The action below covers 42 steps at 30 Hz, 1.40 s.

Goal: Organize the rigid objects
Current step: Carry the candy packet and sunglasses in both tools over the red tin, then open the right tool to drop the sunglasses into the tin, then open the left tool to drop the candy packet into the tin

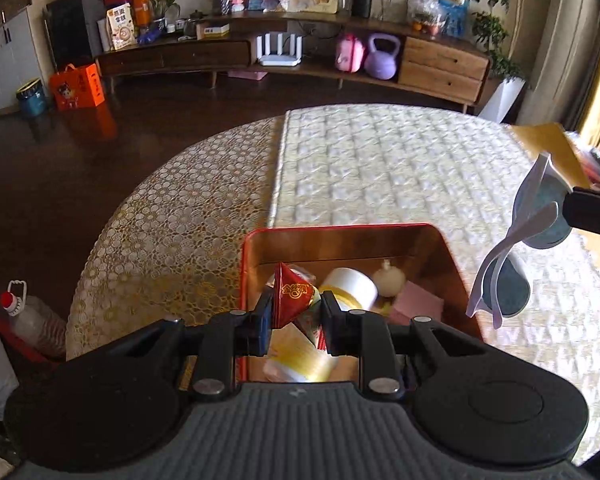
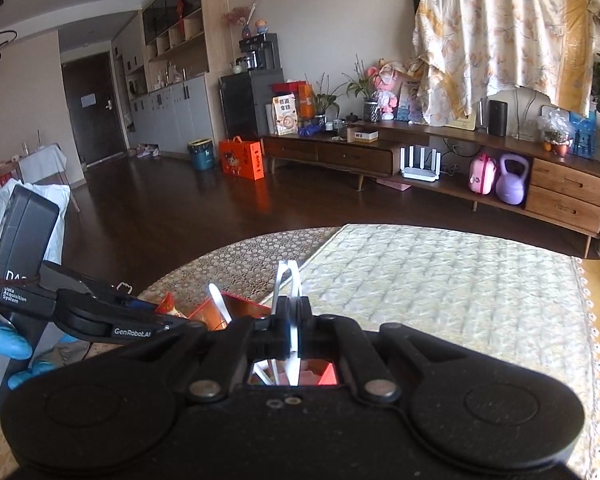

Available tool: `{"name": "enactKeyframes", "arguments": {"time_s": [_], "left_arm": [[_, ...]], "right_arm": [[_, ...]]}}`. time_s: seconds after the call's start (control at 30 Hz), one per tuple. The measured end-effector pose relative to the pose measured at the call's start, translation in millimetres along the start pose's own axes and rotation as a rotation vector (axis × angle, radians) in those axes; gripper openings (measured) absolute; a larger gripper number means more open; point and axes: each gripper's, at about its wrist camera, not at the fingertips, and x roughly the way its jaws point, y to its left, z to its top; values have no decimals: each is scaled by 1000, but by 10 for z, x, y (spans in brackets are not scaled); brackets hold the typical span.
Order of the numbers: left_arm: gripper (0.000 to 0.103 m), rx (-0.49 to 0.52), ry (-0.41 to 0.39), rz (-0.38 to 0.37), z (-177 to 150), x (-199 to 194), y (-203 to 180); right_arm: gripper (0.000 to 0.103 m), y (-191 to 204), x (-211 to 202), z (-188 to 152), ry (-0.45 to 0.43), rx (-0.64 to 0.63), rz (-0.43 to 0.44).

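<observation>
Tin (image 1: 256, 240) is the landmark: red-rimmed, open, standing on the table (image 1: 172, 208) close to its rounded near-left edge. Left gripper (image 1: 296, 316) hangs over the tin's near half, fingers clamped on a red pyramid packet (image 1: 294, 294); beyond it inside lie a white jar (image 1: 352, 286), a small cream bottle (image 1: 388, 280) and a pink pad (image 1: 418, 304). Right gripper (image 2: 294, 330) is pinched on white sunglasses (image 1: 512, 248), held in the air just right of the tin's right wall. Past the tin's far wall, the quilted mat (image 1: 400, 168) lies bare to the table's far edge.
</observation>
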Motion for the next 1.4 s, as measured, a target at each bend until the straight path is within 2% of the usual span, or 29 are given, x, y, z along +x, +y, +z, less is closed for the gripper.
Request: {"name": "enactKeyframes", "arguments": {"time_s": [0.13, 0.43, 0.63, 0.77, 0.97, 1.2, 1.4], "left_arm": [[24, 10, 23, 18, 37, 173, 17], [24, 9, 54, 29, 30, 424, 29], [24, -3, 71, 29, -5, 516, 51], [24, -21, 80, 18, -53, 548, 73], [24, -13, 80, 3, -129, 557, 46], [24, -28, 82, -3, -196, 537, 40], [24, -29, 69, -2, -266, 414, 36]], "right_arm": [[2, 69, 155, -80, 1, -58, -32], [2, 209, 412, -233, 17, -152, -11], [3, 558, 425, -415, 1, -320, -7], [5, 722, 431, -530, 19, -366, 11], [6, 748, 439, -575, 80, -302, 49], [16, 630, 367, -604, 140, -175, 93], [29, 495, 251, -665, 150, -75, 98]]}}
